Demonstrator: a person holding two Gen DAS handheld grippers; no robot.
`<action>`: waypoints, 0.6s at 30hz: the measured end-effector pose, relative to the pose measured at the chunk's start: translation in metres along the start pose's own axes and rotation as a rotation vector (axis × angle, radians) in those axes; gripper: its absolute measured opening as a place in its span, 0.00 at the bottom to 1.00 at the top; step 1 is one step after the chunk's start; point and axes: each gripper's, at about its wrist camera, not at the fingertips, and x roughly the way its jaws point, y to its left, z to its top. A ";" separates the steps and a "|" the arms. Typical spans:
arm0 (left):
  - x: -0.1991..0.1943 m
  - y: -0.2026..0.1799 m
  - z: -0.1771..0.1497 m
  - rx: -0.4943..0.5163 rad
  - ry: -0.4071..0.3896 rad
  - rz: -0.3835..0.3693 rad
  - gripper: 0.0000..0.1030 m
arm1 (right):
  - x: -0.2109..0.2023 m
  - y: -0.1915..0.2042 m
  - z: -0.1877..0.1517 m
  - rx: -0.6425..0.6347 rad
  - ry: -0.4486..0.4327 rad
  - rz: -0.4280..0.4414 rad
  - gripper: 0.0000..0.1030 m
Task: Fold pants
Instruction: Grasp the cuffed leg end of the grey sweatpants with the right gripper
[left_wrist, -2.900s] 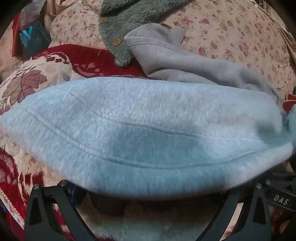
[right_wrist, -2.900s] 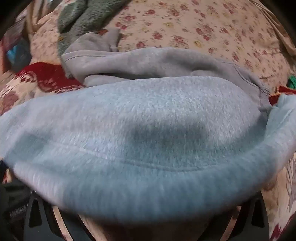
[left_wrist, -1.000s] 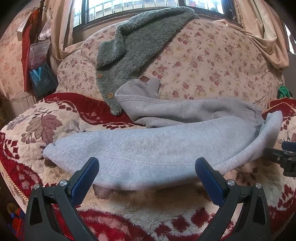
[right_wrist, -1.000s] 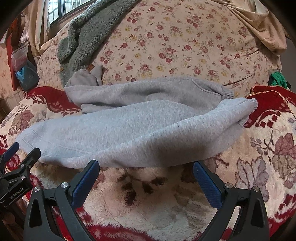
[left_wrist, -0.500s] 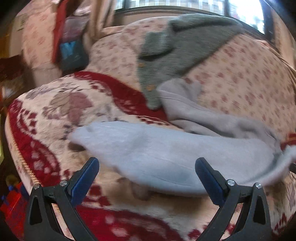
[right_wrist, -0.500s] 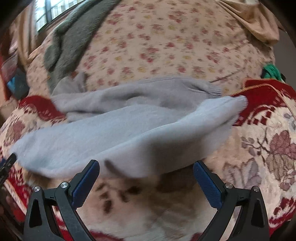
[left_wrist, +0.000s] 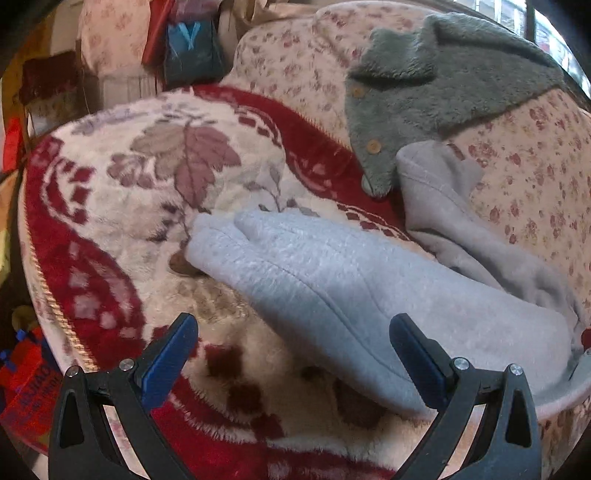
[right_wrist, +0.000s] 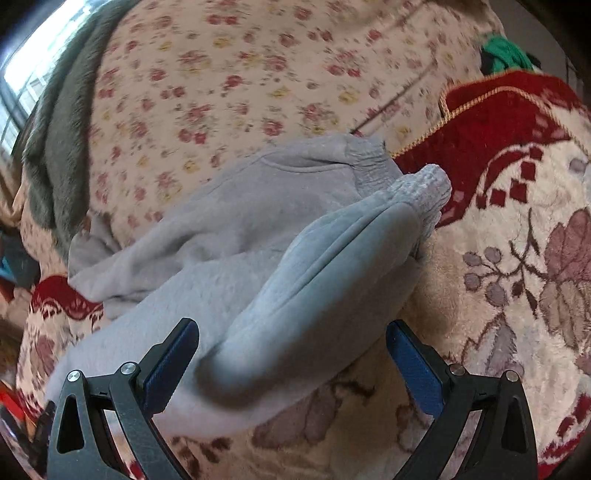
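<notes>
Grey fleece pants (left_wrist: 369, 288) lie lengthwise on a red and cream leaf-patterned blanket (left_wrist: 122, 206) over a sofa seat, one leg folded over the other. The waist end points left in the left wrist view. The ribbed ankle cuffs (right_wrist: 417, 184) point right in the right wrist view, where the pants (right_wrist: 258, 266) fill the middle. My left gripper (left_wrist: 291, 354) is open and empty, just in front of the waist end. My right gripper (right_wrist: 291, 350) is open and empty, its jaws standing either side of the near leg.
A grey-green fuzzy buttoned jacket (left_wrist: 436, 85) hangs over the floral sofa back (right_wrist: 258, 74). A blue bag (left_wrist: 192, 48) and clutter sit at the sofa's left end. A green cloth (right_wrist: 506, 51) lies at the far right. The blanket's corded edge (left_wrist: 55, 314) marks the seat's left front.
Both grippers let go of the pants, opened and drew back. Since then the left has swung toward the waist end and the right toward the cuff end.
</notes>
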 end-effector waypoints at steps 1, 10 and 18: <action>0.003 0.002 0.001 -0.008 0.006 -0.009 1.00 | 0.003 -0.003 0.003 0.012 0.012 -0.007 1.00; 0.039 0.011 0.013 -0.091 0.086 -0.067 0.83 | 0.024 -0.020 0.007 0.012 0.078 0.126 0.32; 0.022 -0.006 0.013 -0.025 0.071 -0.184 0.13 | -0.018 -0.045 -0.017 0.022 0.033 0.234 0.13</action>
